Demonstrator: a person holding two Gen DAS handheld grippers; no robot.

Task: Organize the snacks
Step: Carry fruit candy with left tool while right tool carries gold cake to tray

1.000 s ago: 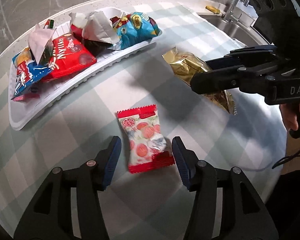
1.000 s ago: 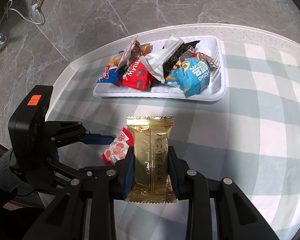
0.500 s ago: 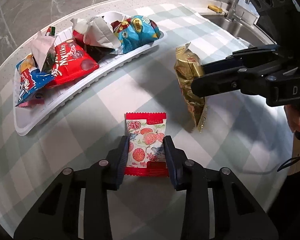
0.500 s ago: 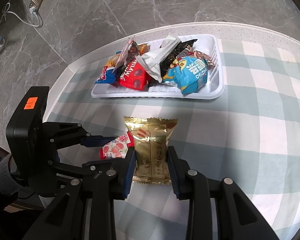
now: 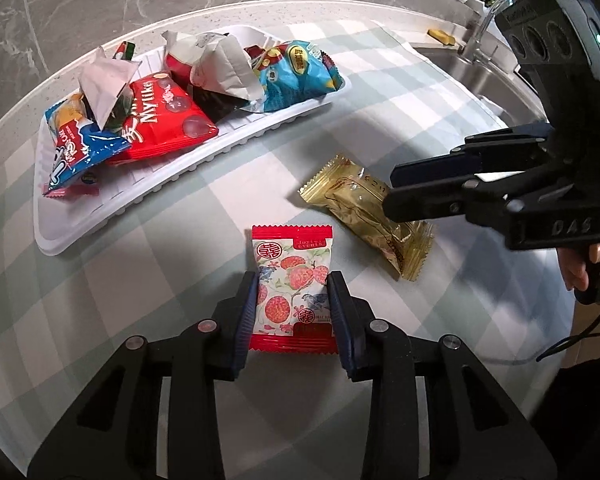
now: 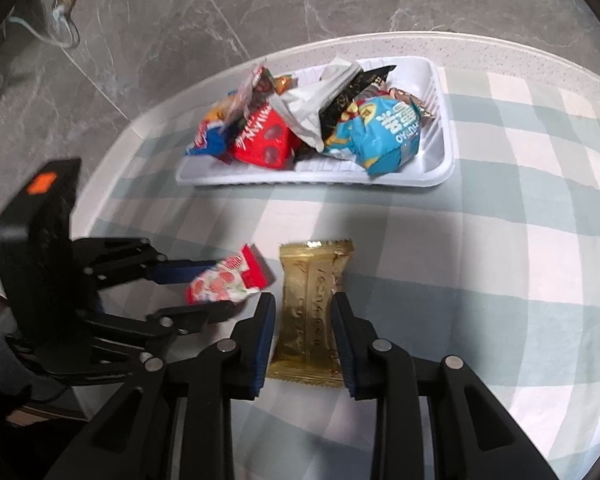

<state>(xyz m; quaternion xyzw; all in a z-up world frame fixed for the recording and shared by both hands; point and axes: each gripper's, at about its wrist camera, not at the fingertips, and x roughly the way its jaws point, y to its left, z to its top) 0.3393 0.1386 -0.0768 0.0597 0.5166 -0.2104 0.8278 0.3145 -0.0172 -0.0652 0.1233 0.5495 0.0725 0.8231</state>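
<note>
Left wrist view tells me most snacks already sit in the white tray (image 5: pixel 188 168); near it my left gripper (image 5: pixel 294 312) clasps the red-edged candy packet (image 5: pixel 292 284) and my right gripper (image 6: pixel 304 332) pinches the gold packet (image 6: pixel 312 300), both not yet trayed.

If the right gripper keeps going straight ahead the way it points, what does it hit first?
The right gripper, shut on the gold packet, points over bare checked cloth toward the white tray. Its near rim would likely come first, around the blue packet, though depth is hard to judge.
</note>
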